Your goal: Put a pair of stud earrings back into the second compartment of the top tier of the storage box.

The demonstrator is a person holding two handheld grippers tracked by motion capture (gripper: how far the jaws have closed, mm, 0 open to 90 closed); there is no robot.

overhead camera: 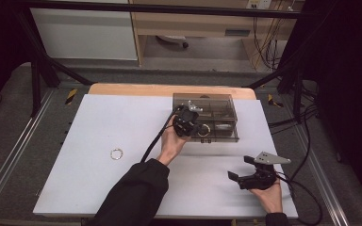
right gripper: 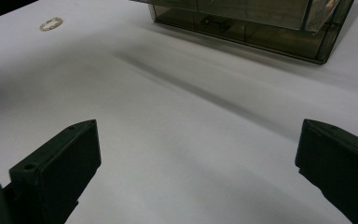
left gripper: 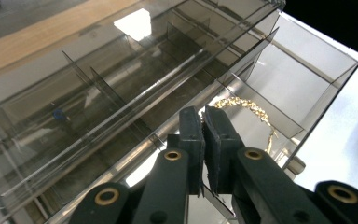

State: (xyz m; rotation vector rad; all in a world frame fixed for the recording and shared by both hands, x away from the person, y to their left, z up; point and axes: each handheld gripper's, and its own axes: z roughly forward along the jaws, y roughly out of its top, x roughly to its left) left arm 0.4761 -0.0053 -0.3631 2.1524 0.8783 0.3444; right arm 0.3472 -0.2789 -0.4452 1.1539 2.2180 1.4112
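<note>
White desk top (overhead camera: 122,188) w/ a wooden strip along its far edge carries a smoky clear organiser box (overhead camera: 217,101), set near the far edge, right of centre. Its drawer (overhead camera: 217,134) is pulled out toward the person, and a gold bracelet (left gripper: 247,108) lies in the drawer's compartment. Left gripper (overhead camera: 188,123) sits right at the box front, jaws pressed together w/ nothing visible between the pads; in the left gripper view the tips point down just beside the gold bracelet, at the drawer's divider, contact w/ the chain can't be told. Right gripper (overhead camera: 242,168) rests low near the desk's near right corner, jaws wide apart, nothing in them, well apart from the box.

A second ring-like bracelet (overhead camera: 117,153) lies loose on the bare desk, left of centre, untouched.

Judgement: approx. halfway. One piece looks stowed in the drawer; left to do: fetch the loose one, put it in, prob. push the drawer shut.
</note>
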